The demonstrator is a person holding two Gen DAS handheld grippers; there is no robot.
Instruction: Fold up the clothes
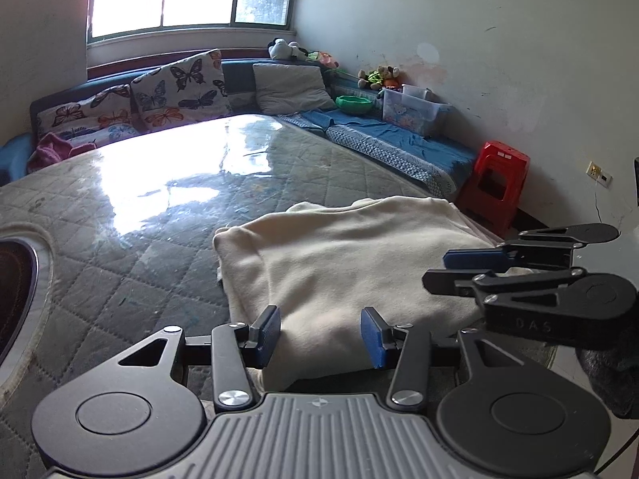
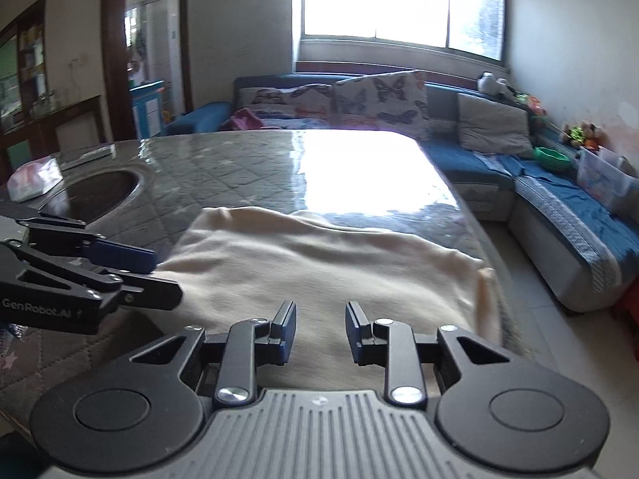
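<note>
A cream garment (image 1: 339,263) (image 2: 311,263) lies folded into a thick rectangle on the quilted table (image 1: 139,263), near its right edge. In the left wrist view my left gripper (image 1: 319,337) hangs over the garment's near edge. Its blue pads (image 1: 267,333) stand well apart, with cloth showing in the gap but nothing pinched. My right gripper (image 2: 321,331) hovers over the near part of the garment with a narrower gap, and its pads (image 2: 285,329) are clear of the cloth. Each gripper also shows side-on in the other view, the right gripper (image 1: 451,271) at the garment's right side and the left gripper (image 2: 163,275) at its left edge.
A dark round inset (image 1: 16,287) (image 2: 104,191) is sunk into the table to the left. A tissue pack (image 2: 34,179) lies at the far left. A red stool (image 1: 495,183) and a blue sofa (image 2: 559,207) with butterfly cushions (image 1: 179,84) stand beyond the table's right edge.
</note>
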